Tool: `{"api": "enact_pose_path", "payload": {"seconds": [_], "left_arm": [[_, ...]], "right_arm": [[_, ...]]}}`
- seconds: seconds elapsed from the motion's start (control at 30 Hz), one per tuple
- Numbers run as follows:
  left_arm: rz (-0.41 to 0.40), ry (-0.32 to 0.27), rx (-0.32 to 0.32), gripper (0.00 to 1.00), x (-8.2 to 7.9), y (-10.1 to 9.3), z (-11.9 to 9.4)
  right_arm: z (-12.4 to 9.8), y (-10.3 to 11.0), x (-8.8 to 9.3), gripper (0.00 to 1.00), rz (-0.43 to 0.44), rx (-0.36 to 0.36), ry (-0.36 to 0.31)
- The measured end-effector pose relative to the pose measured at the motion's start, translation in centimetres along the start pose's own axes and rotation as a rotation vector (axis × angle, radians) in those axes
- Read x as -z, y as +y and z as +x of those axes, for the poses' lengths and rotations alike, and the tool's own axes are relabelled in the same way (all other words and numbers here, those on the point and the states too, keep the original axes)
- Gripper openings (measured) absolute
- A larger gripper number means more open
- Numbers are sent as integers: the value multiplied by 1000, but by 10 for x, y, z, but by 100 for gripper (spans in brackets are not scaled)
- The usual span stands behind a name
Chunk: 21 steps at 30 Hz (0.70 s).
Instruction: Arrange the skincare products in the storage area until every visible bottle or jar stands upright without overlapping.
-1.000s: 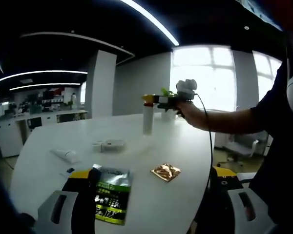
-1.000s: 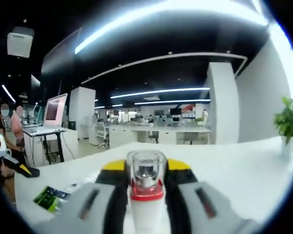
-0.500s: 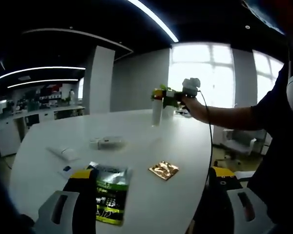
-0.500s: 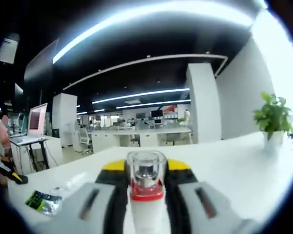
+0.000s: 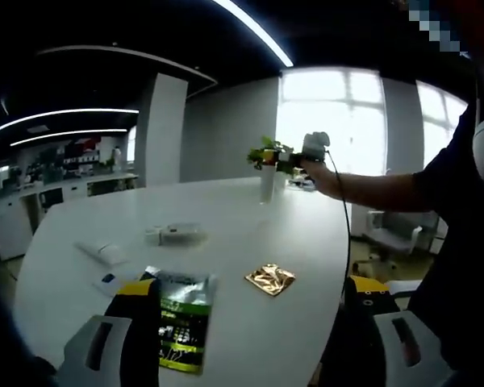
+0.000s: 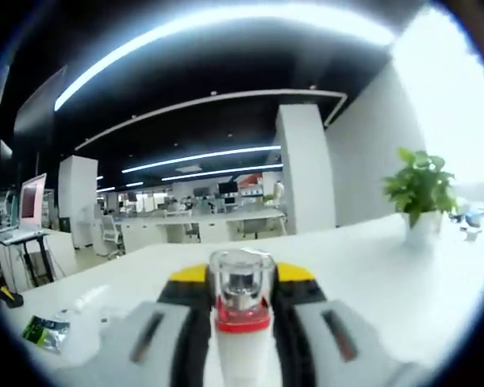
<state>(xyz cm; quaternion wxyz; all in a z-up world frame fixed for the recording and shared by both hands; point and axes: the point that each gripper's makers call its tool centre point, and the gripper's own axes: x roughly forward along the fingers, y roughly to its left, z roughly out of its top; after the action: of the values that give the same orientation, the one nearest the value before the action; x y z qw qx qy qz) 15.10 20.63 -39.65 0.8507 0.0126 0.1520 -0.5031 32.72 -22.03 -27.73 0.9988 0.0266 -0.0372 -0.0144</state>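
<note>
The right claw (image 6: pixel 242 339) was clamped just below the clear cap of an upright white red-collared bottle (image 6: pixel 242 355), judged light, rigid and slippery, while the left claw (image 5: pixel 250 339) stood wide and empty.

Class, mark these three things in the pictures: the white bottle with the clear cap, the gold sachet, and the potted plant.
white bottle (image 6: pixel 242 355): right gripper view, on its white body below the red collar.
gold sachet (image 5: pixel 269 279): left gripper view, on the middle of its foil face.
potted plant (image 6: pixel 420 184): right gripper view, on its leaves.

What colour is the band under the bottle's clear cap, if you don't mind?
Red, clearest in the right gripper view: bottle.
</note>
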Motion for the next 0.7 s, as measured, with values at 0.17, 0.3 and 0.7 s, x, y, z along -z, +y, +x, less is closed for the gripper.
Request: {"api": "enact_pose_path", "payload": {"seconds": [0.17, 0.3, 0.7], "left_arm": [[-5, 0, -4, 96, 1, 5, -1], [-14, 15, -11, 95, 5, 7, -1], [-27, 31, -15, 92, 10, 11, 2]], "right_arm": [[5, -12, 6, 26, -4, 35, 11], [10, -16, 15, 26, -4, 51, 21], [27, -20, 45, 26, -14, 67, 66]]}}
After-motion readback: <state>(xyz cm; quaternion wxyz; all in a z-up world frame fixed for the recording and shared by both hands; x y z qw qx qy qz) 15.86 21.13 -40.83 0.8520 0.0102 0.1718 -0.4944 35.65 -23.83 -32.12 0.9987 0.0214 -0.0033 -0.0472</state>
